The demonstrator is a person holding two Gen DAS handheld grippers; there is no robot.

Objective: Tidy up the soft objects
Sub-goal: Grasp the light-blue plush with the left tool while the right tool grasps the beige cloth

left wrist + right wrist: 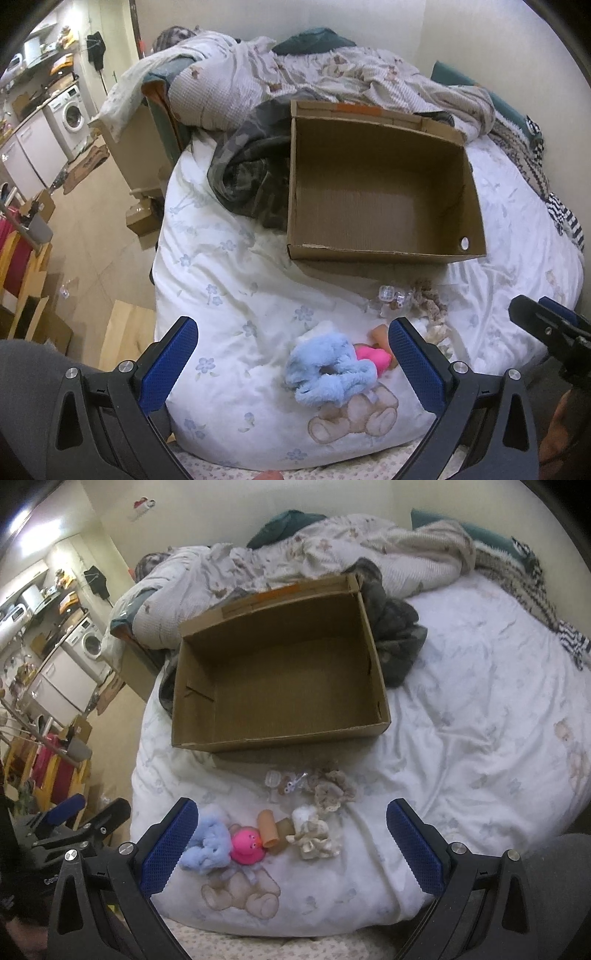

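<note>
Jaws on both the left gripper (291, 363) and right gripper (291, 843) are gaping wide, grasping nothing, hovering over the bed (461, 701). Soft toys are lying by the empty cardboard box (280, 672): a blue plush (208, 843), a pink toy (246, 845), a cream scrunchie (314, 836).

Both views look forward and down from just above the near edge of a bed (229, 280), each framed at the bottom by its own gripper's spread blue fingers (173, 365). The left wrist view sits further left and sees the cardboard box (380, 192) toward the right. The right wrist view sits further right, with the box left of centre. Both share the box, the small soft things (258, 834) in front of it, the heaped bedding (332, 550) behind and the washing machine (72, 112) at far left.
</note>
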